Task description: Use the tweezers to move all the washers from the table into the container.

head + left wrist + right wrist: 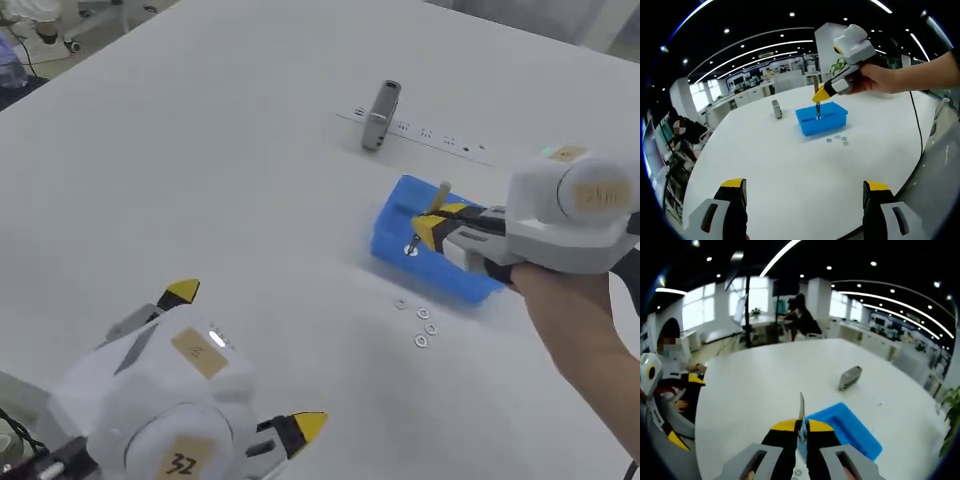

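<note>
Right tool (pixel 440 222): closed narrow on the tweezers (pixel 415 240), which are clamped between its jaws with the tips pointing down. This is judged to be for reaching into the container from above.
Tweezers: held nearly upright over the blue container (pixel 392 235), with the tips low within its walls. A small ring seems to sit at the tips, but it cannot be told for sure whether it is a washer.
Container: set on the white worktop (pixel 200 150), right of centre, with its open top upward so that washers can be dropped in.
Washers (pixel 421 322): about four are seen lying loose on the worktop, just beside the container's near wall and apart from one another, so only a short carry is needed.
Left tool (pixel 243 358): the jaws are spread wide with nothing between them. It is held near and to the left, well apart from the work, and is judged to be parked out of the way.
Edges: the container's near wall stands between the washers and the inside and must be cleared by the tweezers on each carry.
Open room: bare worktop lies left of and nearer than the container. A grey object (pixel 380 115) and a row of sockets (pixel 425 132) lie beyond it on the far side, out of the path.
</note>
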`<state>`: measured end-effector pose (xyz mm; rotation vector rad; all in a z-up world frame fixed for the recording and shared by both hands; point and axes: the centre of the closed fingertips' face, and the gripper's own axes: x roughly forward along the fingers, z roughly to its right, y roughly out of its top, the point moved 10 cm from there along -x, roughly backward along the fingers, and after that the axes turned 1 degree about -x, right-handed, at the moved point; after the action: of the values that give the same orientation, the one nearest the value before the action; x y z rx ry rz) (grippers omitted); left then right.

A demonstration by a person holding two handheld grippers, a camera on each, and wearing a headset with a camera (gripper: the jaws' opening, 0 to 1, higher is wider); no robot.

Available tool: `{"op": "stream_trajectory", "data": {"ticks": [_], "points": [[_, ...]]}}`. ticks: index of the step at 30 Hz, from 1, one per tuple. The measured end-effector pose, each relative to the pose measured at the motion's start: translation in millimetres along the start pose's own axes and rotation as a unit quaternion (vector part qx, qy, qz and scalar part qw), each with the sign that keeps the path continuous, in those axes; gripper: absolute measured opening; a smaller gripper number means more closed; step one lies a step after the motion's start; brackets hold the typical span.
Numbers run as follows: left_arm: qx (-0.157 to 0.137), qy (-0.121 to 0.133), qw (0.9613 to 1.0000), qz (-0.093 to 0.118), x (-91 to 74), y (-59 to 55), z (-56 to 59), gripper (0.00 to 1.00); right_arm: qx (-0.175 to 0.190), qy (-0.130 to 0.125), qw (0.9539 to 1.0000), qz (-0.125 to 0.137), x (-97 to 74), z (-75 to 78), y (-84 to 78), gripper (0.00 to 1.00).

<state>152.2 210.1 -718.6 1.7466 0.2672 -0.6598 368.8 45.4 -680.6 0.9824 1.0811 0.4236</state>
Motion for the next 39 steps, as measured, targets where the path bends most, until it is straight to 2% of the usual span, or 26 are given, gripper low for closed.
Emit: {"op": "stream_trajectory", "data": {"ticks": [6, 8, 13, 21, 23, 26, 30, 32, 35, 36, 39], "points": [[0.0, -0.003, 1.0, -0.001, -0.2, 0.2, 0.3, 0.99, 0.003, -0.027, 0.9996, 0.006, 11.9, 17.3, 5.5, 0.02], [0.002, -0.003, 1.0, 0.0, -0.5, 0.6, 0.4, 0.99, 0.037, -0.029, 0.9988, 0.011, 17.4, 23.2, 2.9, 0.02], [0.002, -0.004, 1.0, -0.001, -0.2, 0.4, 0.5, 0.99, 0.06, -0.043, 0.9972, 0.014, 29.3, 35.5, -3.8, 0.02], [0.001, -0.003, 1.0, 0.002, -1.1, 1.0, -0.1, 0.99, 0.061, -0.051, 0.9969, -0.001, 47.0, 33.0, -12.2, 0.02], [0.0, -0.003, 1.0, 0.002, -1.1, 0.9, -0.4, 0.99, 0.082, -0.048, 0.9955, -0.001, 51.4, 33.2, -19.3, 0.02], [0.001, -0.001, 1.0, 0.001, -1.0, 0.6, -0.5, 0.99, 0.092, -0.046, 0.9946, -0.01, 56.3, 32.0, -26.9, 0.02], [0.007, 0.008, 0.9999, -0.003, -0.6, 0.1, -0.8, 0.99, 0.135, -0.042, 0.99, -0.006, 61.0, 36.7, -37.4, 0.02], [0.011, 0.01, 0.9999, -0.005, -0.5, -0.2, 0.0, 0.99, 0.138, -0.038, 0.9897, -0.008, 61.7, 35.4, -38.8, 0.02], [0.015, 0.014, 0.9998, -0.003, -0.6, 0.0, 0.0, 0.99, 0.124, -0.039, 0.9914, -0.02, 62.8, 30.3, -43.0, 0.02], [0.016, 0.016, 0.9997, -0.005, -0.6, -0.2, -0.3, 0.99, 0.122, -0.04, 0.9917, -0.01, 61.5, 30.2, -42.6, 0.02], [0.015, 0.019, 0.9997, -0.007, -0.3, -0.7, -1.0, 0.99, 0.123, -0.04, 0.9915, -0.011, 61.2, 29.2, -43.3, 0.03]]}}
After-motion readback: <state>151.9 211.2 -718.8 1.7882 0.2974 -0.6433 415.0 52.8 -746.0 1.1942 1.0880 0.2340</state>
